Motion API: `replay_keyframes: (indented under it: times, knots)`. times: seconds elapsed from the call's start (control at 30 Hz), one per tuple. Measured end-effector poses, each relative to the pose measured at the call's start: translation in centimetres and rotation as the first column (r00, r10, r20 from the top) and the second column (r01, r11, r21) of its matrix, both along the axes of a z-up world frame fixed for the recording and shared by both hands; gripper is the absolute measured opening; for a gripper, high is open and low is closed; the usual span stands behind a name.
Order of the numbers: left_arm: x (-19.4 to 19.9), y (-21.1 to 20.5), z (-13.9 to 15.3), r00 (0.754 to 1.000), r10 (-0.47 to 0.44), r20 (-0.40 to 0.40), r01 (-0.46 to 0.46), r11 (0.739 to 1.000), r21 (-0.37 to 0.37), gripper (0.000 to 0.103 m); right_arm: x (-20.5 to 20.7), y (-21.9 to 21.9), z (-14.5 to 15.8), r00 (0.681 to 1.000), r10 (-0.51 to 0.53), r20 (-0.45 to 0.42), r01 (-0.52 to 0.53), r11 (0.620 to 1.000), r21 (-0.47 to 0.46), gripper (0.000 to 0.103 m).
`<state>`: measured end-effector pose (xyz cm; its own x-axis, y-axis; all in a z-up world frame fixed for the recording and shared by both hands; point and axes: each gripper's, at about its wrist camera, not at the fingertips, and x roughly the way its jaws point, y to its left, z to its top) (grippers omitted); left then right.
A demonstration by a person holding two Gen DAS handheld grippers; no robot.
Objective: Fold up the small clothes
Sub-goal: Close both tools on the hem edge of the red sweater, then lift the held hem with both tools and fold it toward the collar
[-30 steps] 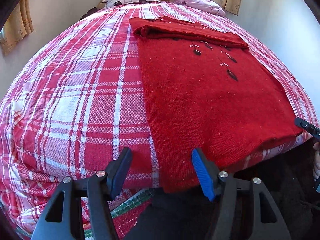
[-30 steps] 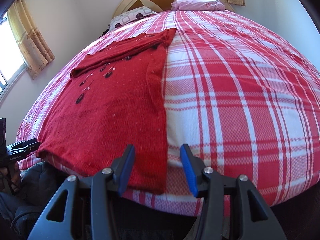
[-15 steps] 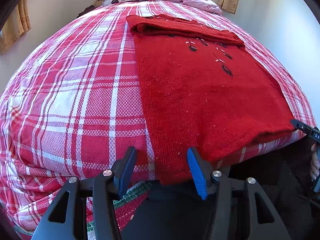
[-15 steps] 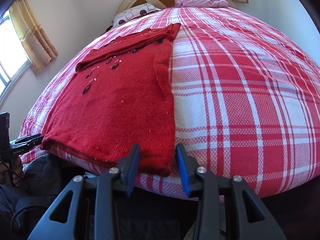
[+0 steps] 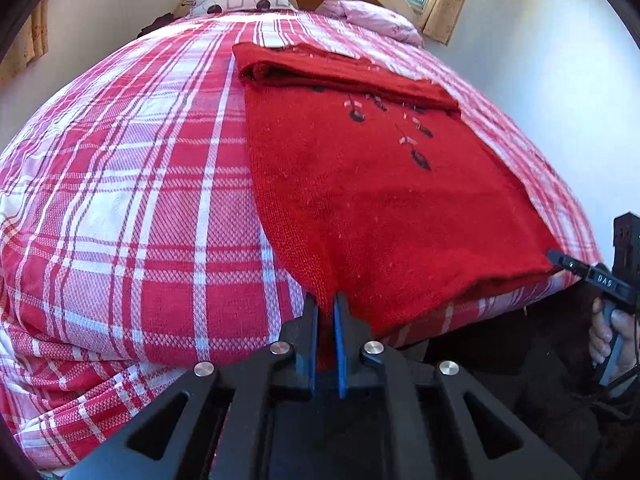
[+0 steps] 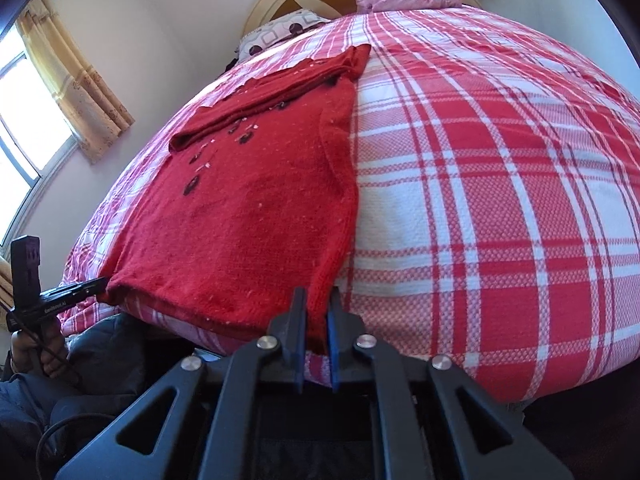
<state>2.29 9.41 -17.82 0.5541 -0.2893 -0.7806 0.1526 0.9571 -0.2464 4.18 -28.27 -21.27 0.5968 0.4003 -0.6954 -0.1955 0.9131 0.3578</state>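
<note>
A: How is the red knitted sweater [image 5: 384,208] expected to handle?

B: It is judged soft, limp and fairly light; sag is to be expected wherever it is not supported. The two near hem corners are the sensible holds, and both are taken. The left gripper [image 5: 326,300] is clenched on the near left corner, the right gripper [image 6: 318,298] on the near right corner, cloth pinched between the pads of each.

A: Where does it lie?

B: It is spread flat on the red-and-white checked bedspread [image 5: 132,200], stretching straight ahead of both claws, its hem at the bed's near edge.

A: And its look?

B: A coarse red knit is seen; at the far end a folded band [image 6: 276,80] is laid across; small dark leaf-like trims [image 5: 420,158] are scattered just before it
</note>
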Motion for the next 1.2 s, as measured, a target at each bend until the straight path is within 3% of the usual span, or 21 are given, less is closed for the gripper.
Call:
replay_keyframes:
  times: [0.27, 0.5, 0.97, 1.2]
  knots:
    - [-0.3, 1.0, 2.7, 0.996, 0.009, 0.092, 0.000, 0.996, -0.090, 0.006, -0.5, -2.0, 2.1, 0.998, -0.020, 0.067, 0.009, 0.987, 0.161, 0.011]
    - [0.7, 1.5, 4.5, 0.990, 0.014, 0.139, 0.001, 0.994, -0.110, 0.006, -0.2, -2.5, 4.0, 0.994, -0.015, 0.105, -0.015, 0.961, 0.276, 0.011]
    - [5.7, 2.5, 8.1, 0.970, 0.048, 0.237, -0.029, 0.996, -0.084, 0.006, 3.6, -2.5, 9.5, 0.973, -0.033, 0.230, -0.036, 0.957, 0.289, 0.011]
    - [9.6, 4.0, 9.5, 0.962, 0.082, 0.259, -0.055, 0.992, -0.111, 0.006, 7.2, -2.1, 12.3, 0.962, -0.049, 0.269, -0.034, 0.956, 0.292, 0.011]
